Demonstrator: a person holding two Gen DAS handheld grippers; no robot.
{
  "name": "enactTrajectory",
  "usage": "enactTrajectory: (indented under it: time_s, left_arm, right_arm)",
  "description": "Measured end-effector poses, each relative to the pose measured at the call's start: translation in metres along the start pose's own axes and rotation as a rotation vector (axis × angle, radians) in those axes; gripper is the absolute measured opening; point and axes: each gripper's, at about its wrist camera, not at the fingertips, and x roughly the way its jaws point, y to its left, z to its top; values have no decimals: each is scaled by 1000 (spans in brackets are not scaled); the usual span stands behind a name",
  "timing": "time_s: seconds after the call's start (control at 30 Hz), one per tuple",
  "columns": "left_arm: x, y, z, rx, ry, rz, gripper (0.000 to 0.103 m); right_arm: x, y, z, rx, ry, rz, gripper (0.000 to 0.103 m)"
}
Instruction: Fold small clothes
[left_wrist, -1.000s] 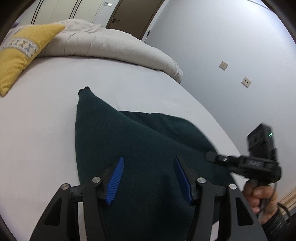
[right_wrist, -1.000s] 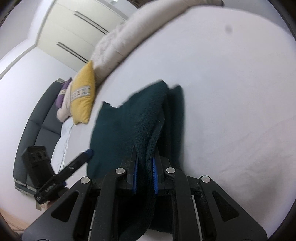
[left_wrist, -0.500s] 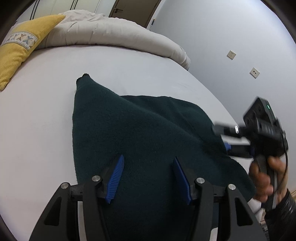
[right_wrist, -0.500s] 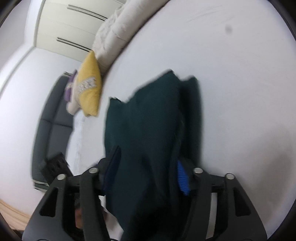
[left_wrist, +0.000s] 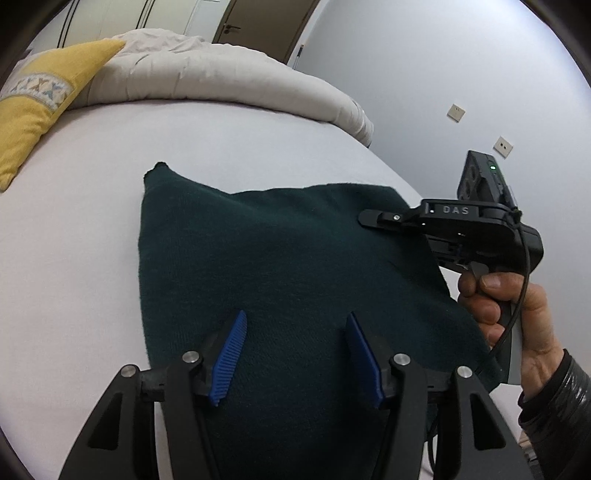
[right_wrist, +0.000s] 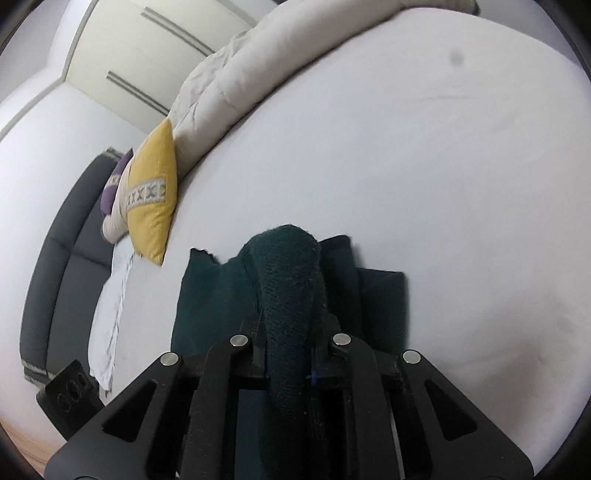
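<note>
A dark green knit garment lies spread on the white bed. My left gripper is open and empty, hovering over the garment's near part. My right gripper is shut on a bunched fold of the garment, which humps up between the fingers and hides the pads. In the left wrist view the right gripper reaches in from the right over the garment's right edge, held by a hand.
A yellow cushion and a rolled beige duvet lie at the head of the bed. A dark sofa stands beyond the bed's left side. A wall with sockets runs along the right.
The right gripper opened briefly, then shut again on a fold of the garment. The garment's right side has been laid flatter and wider. The left gripper stayed open, nearly still.
</note>
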Motion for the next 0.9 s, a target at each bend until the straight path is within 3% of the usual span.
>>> enactTrajectory:
  time_s: [0.07,0.1,0.17,0.23,0.3,0.33,0.37,0.43,0.5,0.57,0.6,0.67,0.8,0.9]
  left_arm:
    - [8,4,-4,5,9,-4,59]
    - [10,7,-5,-2,8,-14,59]
    - [10,8,-4,-6,11,-22,59]
    - [9,6,-3,0,24,-14,59]
    - [8,7,-3,-9,27,-20,59]
    - [7,8,-4,-14,28,-25,59]
    - [7,9,-3,-17,31,-29,59]
    - [6,8,-3,-13,38,-29,59]
    - [6,7,-3,-1,48,-22,59]
    - [5,5,-3,9,57,-13,59]
    - [4,6,-3,7,60,-14,59]
    - [2,7,-4,-1,64,-18,58]
    - [-4,6,-7,16,73,-13,58]
    - [-1,9,-9,20,71,-24,58]
  right_arm:
    - [13,-17,-5,20,63,-16,12]
    - [16,-28,-7,44,70,15,12]
    - [9,-42,-8,115,52,84,16]
    - [-6,-40,-13,119,39,58,21]
    - [-27,-32,-25,123,30,82,35]
    - [-34,-30,-33,124,36,91,57]
    - [-42,-27,-42,124,44,84,67]
    - [-52,-21,-60,107,62,73,67]
    - [-58,-17,-79,77,101,51,63]
    - [-63,-13,-95,38,125,17,27]
    - [-64,-13,-102,31,136,-8,20]
    - [-71,-22,-115,66,133,-22,13]
    - [-95,-32,-139,112,68,-5,10]
    - [-79,-54,-144,128,68,-12,8]
